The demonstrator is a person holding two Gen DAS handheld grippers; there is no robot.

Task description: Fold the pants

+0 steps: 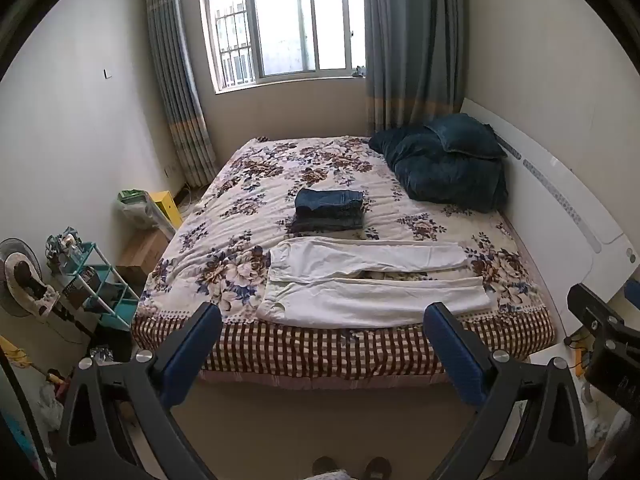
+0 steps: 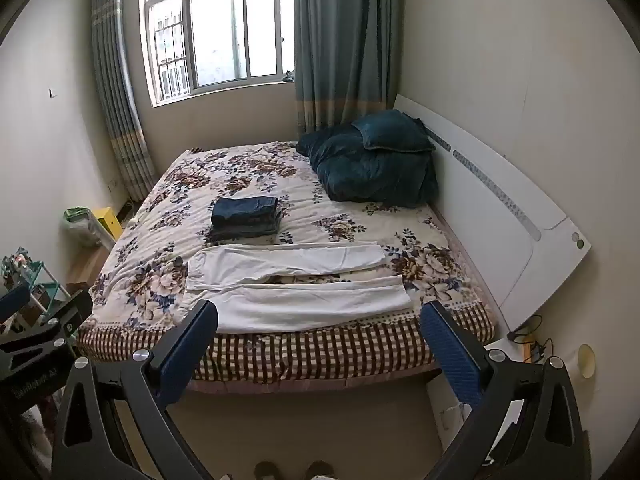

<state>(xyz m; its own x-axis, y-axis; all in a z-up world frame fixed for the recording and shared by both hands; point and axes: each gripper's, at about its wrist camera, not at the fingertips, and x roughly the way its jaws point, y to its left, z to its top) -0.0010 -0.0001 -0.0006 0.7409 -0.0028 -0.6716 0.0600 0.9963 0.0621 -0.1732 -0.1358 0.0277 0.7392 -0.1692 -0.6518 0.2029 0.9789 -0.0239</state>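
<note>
Ahead, white pants lie beyond wide-apart jaws.

Beside the bed, the small shelf holds clutter too small to identify. The right gripper is cut off by the left view's edge. Two shoes below the bed are cropped at the bottom edge.

White pants: soft matt cloth, lightly creased; bed cover quilted floral cloth w/ checked edge. Hand-held gripper frames matt black plastic, blue textured pads, shiny metal screws. Headboard smooth glossy white.
</note>
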